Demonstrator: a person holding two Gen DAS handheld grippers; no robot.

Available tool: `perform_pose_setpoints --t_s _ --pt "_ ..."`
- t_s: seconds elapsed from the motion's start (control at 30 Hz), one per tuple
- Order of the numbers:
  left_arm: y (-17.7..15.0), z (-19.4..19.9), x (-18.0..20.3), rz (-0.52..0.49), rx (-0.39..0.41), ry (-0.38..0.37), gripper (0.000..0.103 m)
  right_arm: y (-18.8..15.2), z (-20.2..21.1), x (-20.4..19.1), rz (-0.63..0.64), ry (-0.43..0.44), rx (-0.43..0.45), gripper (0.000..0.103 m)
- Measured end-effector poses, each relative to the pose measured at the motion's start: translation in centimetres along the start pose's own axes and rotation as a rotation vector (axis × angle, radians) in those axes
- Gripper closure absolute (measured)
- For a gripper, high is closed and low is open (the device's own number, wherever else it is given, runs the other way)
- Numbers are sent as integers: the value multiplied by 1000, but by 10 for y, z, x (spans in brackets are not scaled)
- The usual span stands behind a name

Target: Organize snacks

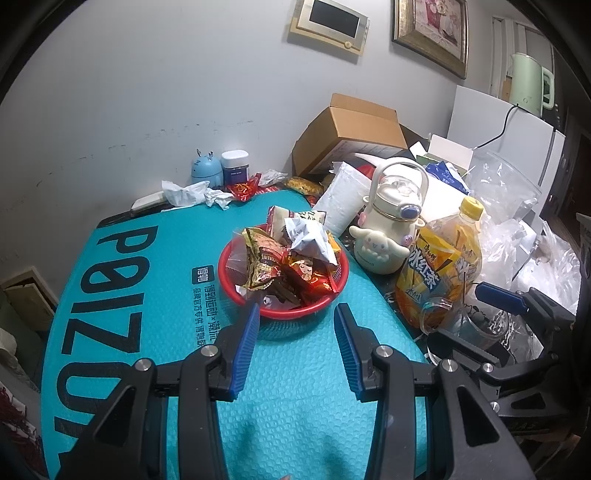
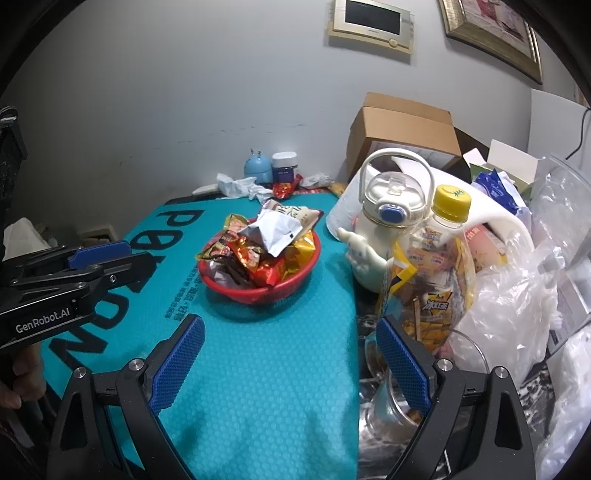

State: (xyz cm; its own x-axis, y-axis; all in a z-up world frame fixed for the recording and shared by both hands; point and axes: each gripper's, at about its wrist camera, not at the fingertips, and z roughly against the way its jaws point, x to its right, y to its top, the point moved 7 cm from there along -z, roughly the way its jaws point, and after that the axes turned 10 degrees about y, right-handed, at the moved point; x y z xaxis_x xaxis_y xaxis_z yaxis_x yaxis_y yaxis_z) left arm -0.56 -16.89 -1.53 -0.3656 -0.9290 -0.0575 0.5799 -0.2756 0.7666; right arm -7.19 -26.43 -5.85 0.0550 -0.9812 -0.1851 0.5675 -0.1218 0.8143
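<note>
Above the teal mat (image 1: 155,354), with both tongs (image 1: 295,325) (image 2: 291,354) apart and empty, approach the red basket (image 1: 282,313) squarely, pinching one snack packet (image 1: 312,240) lightly.

This is a lived-in room of a home. A framed picture (image 1: 430,31) and a door-intercom screen (image 1: 330,23) hang on a scuffed white wall (image 1: 147,110). A pale green kettle (image 1: 529,83) stands on a white fridge (image 1: 517,136) at the right. The table (image 1: 288,406), under a teal mat, is crowded along its far and right edges: an open cardboard box (image 1: 351,133), crumpled tissues (image 1: 184,192), a cartoon water bottle (image 1: 391,218), an iced-tea bottle (image 1: 443,266), plastic bags (image 1: 517,206), and a red basket (image 1: 229,273) of snack packets.
</note>
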Motion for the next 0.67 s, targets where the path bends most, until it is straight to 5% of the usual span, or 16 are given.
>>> perform_pose_setpoints --t_s 0.67 --pt "-4 -4 4 -6 -14 -10 62 -3 -2 0 -20 -11 -11 8"
